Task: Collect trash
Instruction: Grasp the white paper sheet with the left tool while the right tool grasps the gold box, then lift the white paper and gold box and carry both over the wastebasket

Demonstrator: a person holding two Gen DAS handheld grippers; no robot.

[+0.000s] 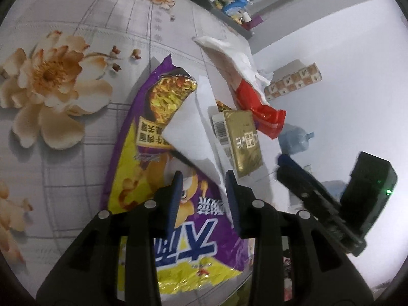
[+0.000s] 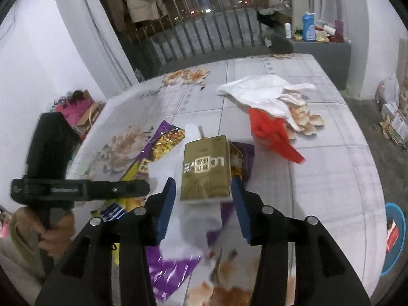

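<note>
Gold carton (image 2: pixel 205 169) sits between the right tongs (image 2: pixel 202 193), spread wide to take it; left tongs (image 1: pixel 204 191) gape empty over the purple wrapper (image 1: pixel 142 178).

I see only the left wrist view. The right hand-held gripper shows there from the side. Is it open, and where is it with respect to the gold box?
Observer: The right hand-held gripper is open, and the gold box lies between its two fingers.
Operator: Is there any container for the trash nearby? My view shows none.
Observer: Yes. In the right wrist view, a blue round container sits low, past the right edge of the table. It seems to be on the floor, with something inside it.
</note>
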